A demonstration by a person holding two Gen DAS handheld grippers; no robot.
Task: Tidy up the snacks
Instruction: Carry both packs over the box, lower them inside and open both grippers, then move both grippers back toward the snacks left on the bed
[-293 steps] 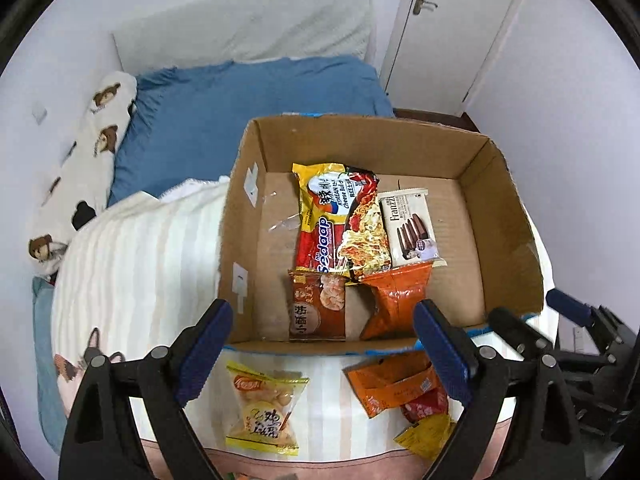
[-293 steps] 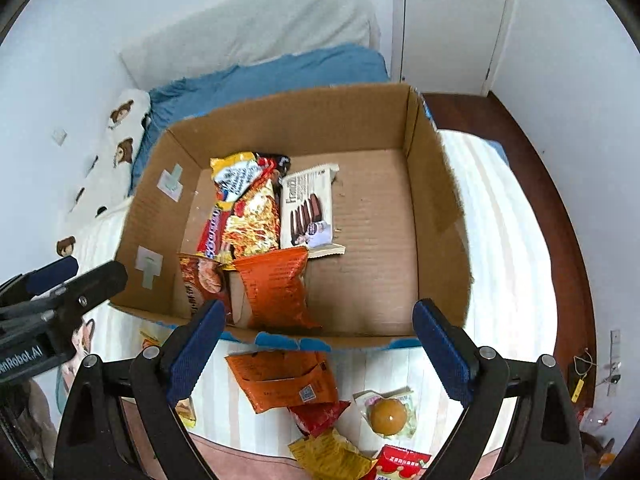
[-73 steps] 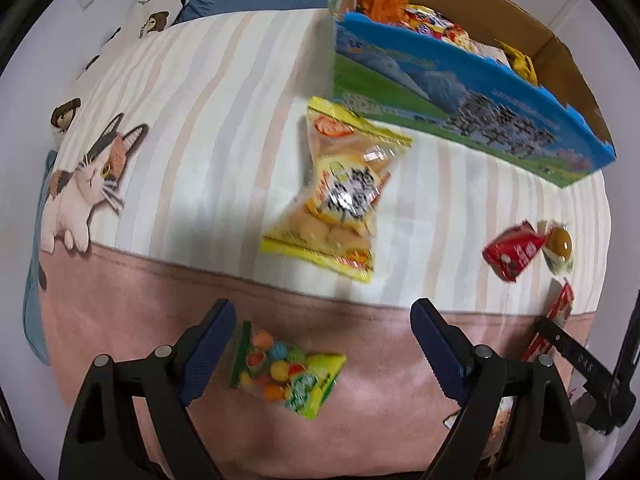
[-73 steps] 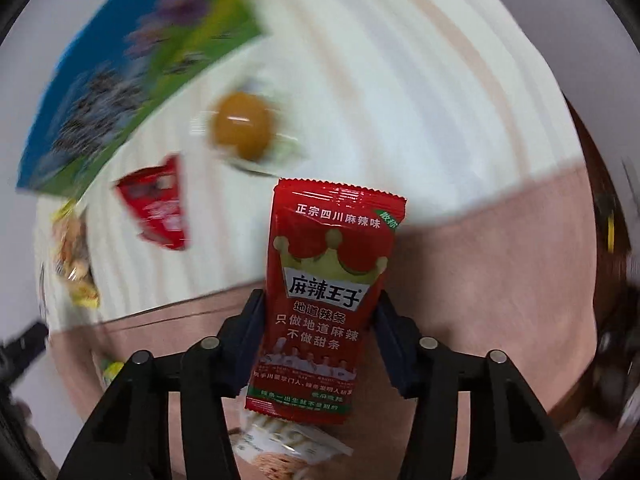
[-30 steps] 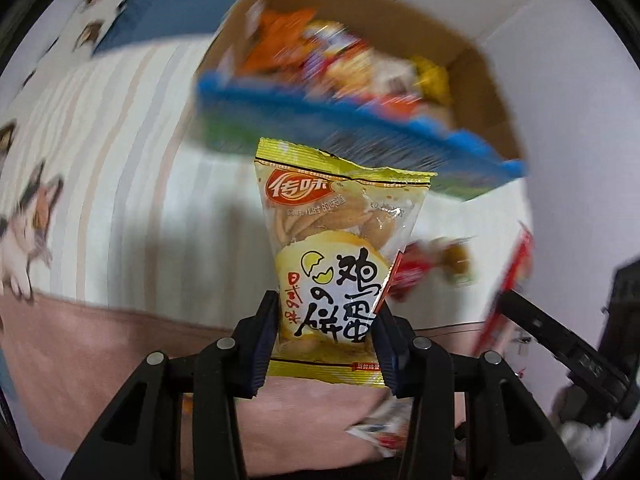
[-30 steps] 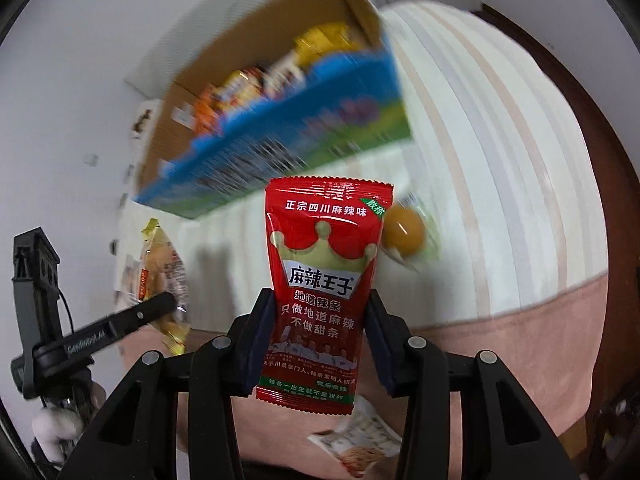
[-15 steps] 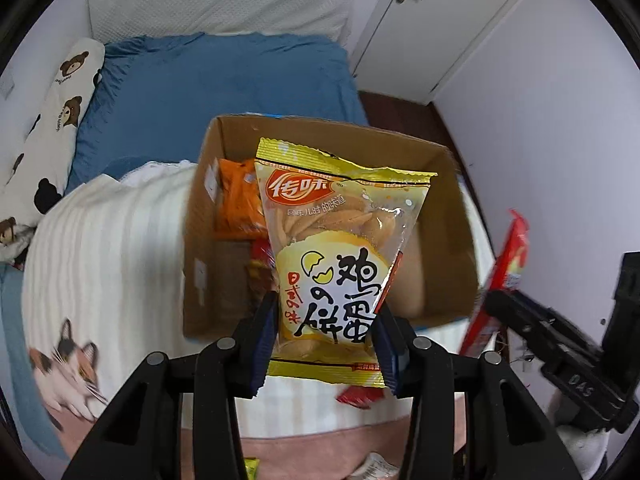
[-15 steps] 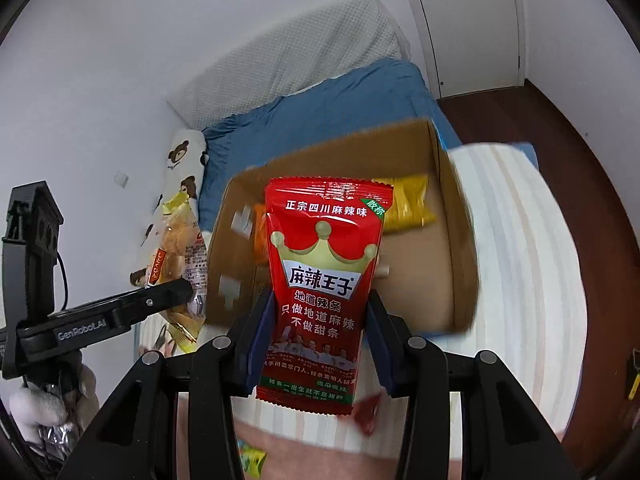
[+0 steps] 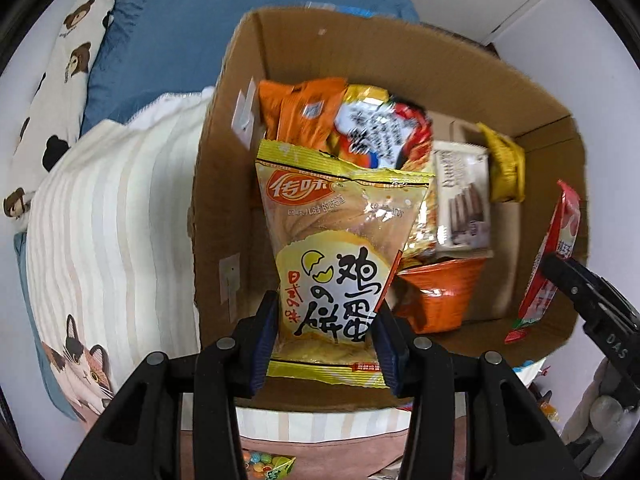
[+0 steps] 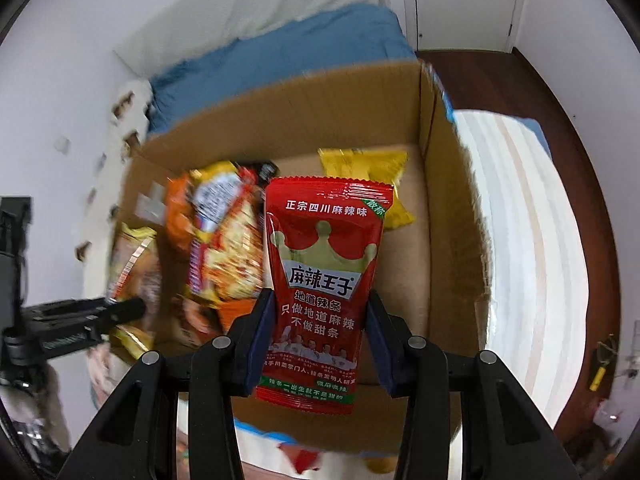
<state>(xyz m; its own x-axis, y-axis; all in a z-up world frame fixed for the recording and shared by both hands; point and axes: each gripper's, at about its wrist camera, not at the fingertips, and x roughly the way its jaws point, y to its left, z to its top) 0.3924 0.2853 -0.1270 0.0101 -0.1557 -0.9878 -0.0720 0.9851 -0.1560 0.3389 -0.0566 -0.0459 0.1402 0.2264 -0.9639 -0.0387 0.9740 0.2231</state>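
My left gripper (image 9: 326, 340) is shut on a yellow egg-cracker bag (image 9: 340, 248), held upright over the left part of the open cardboard box (image 9: 400, 52). My right gripper (image 10: 318, 340) is shut on a red spicy-strip packet (image 10: 324, 272), held over the box's (image 10: 452, 240) right part. In the left wrist view that red packet (image 9: 548, 264) and the right gripper's finger (image 9: 584, 292) show at the right edge. Inside the box lie orange packets (image 9: 304, 112), a noodle bag (image 9: 380, 128), a biscuit box (image 9: 460, 200) and a yellow packet (image 10: 364, 184).
The box sits on a striped bedspread (image 9: 108, 208) with a cat print (image 9: 80, 360). A blue blanket (image 9: 192, 32) and a bear-print pillow (image 9: 60, 76) lie behind it. A candy bag (image 9: 268, 462) lies on the pink edge in front. Wooden floor (image 10: 560, 120) runs to the right.
Both grippers have carried their packets from above the bed's near side to over the box, which now fills each view and looks closer. Both grips are unchanged.
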